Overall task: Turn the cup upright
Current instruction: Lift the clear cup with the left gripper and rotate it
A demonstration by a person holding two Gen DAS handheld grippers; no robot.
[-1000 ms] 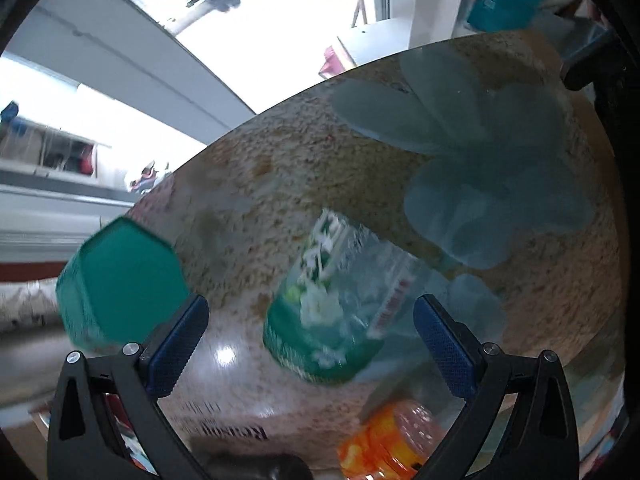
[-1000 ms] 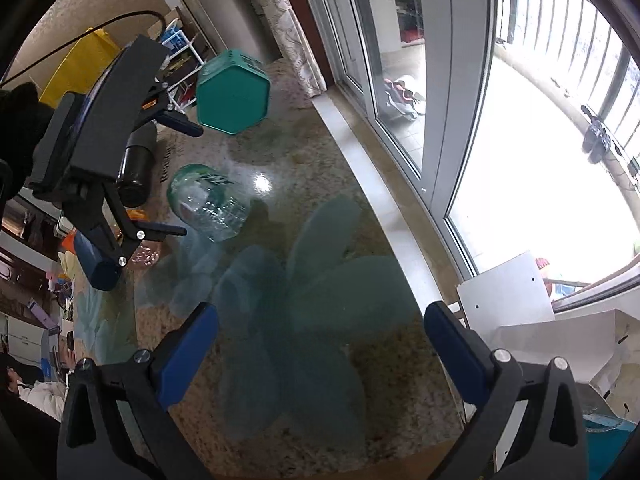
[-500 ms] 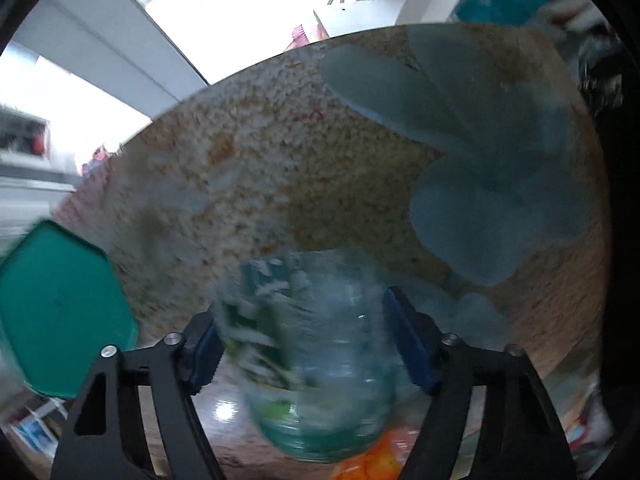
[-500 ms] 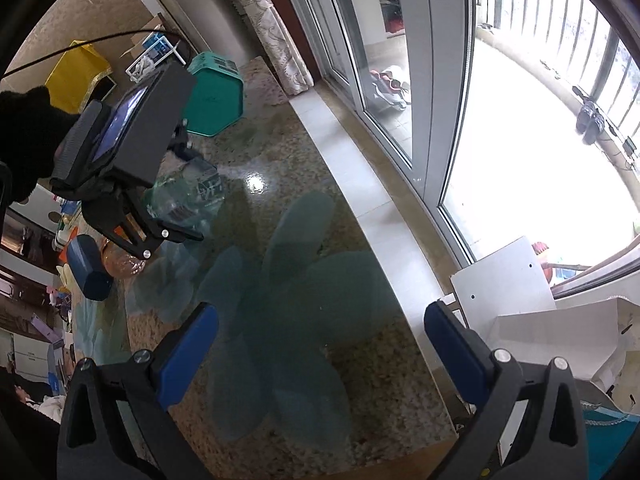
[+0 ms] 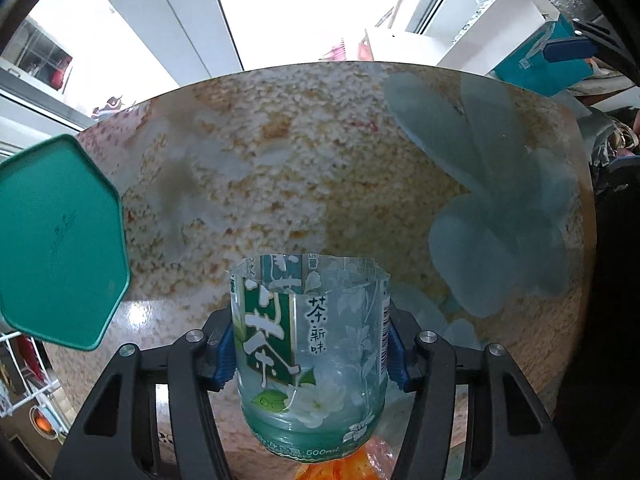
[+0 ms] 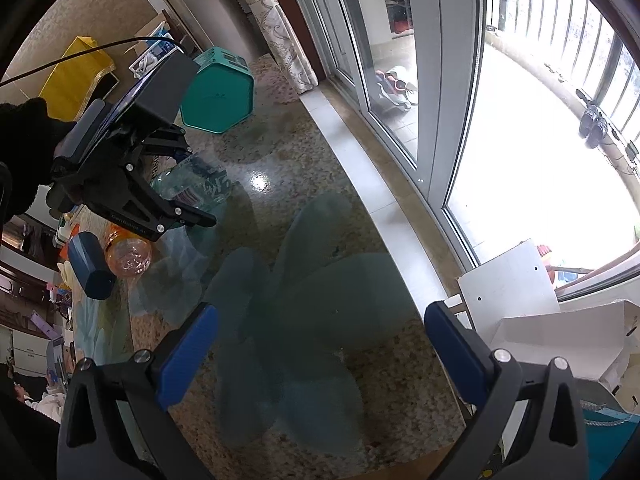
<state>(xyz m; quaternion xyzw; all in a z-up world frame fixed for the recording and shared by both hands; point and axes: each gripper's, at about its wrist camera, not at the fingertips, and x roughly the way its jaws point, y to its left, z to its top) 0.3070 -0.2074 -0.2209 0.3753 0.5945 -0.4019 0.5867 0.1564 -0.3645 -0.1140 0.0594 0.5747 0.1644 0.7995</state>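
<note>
My left tongs (image 5: 308, 354) are clamped on the cup (image 5: 310, 356), its open end facing away; my right tongs (image 6: 320, 354) gape wide, holding nothing, over the desk (image 6: 320, 184).

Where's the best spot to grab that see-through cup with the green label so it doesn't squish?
Probably low on the cup, near its thick closed base, with one pad on each side across the round wall. The cut-open rim is thin and would likely buckle. The left gripper already grips it that way, one blue pad on each side of the labelled wall. The right gripper is open and holds nothing.
</note>
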